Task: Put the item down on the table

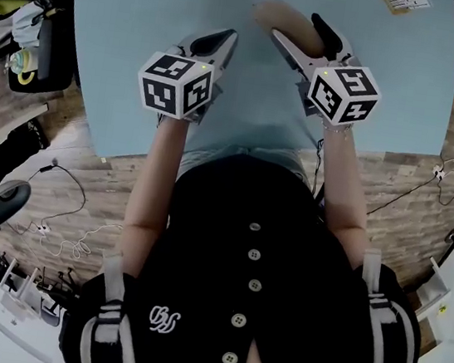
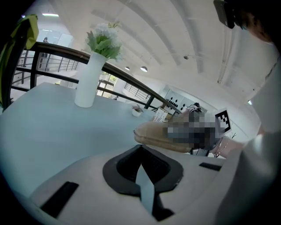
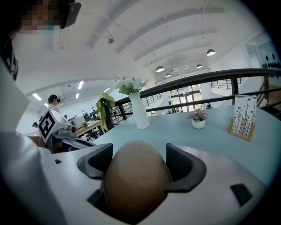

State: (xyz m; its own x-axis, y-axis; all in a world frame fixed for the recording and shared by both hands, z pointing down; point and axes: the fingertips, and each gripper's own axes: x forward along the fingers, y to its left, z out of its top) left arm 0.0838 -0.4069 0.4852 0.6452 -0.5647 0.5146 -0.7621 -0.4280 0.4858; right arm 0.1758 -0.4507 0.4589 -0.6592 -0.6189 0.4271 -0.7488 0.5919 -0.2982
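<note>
A tan, rounded, elongated item [image 1: 277, 13] hangs over the pale blue table [image 1: 143, 5], and my right gripper [image 1: 305, 31] is shut on it. In the right gripper view its blunt end [image 3: 136, 176] fills the space between the dark pads [image 3: 184, 163]. From the left gripper view the item [image 2: 151, 134] lies lengthwise just ahead; whether it touches the table is hidden. My left gripper [image 1: 224, 40] is beside it to the left, shut on nothing, its pads [image 2: 153, 169] meeting in a narrow slit.
On the far side of the table stand a white vase with flowers [image 3: 139, 112], a small potted plant [image 3: 198, 121] and a card stand [image 3: 243, 117]. A dark chair [image 1: 49, 47] sits off the table's left edge. Cables lie on the wooden floor [image 1: 69, 230].
</note>
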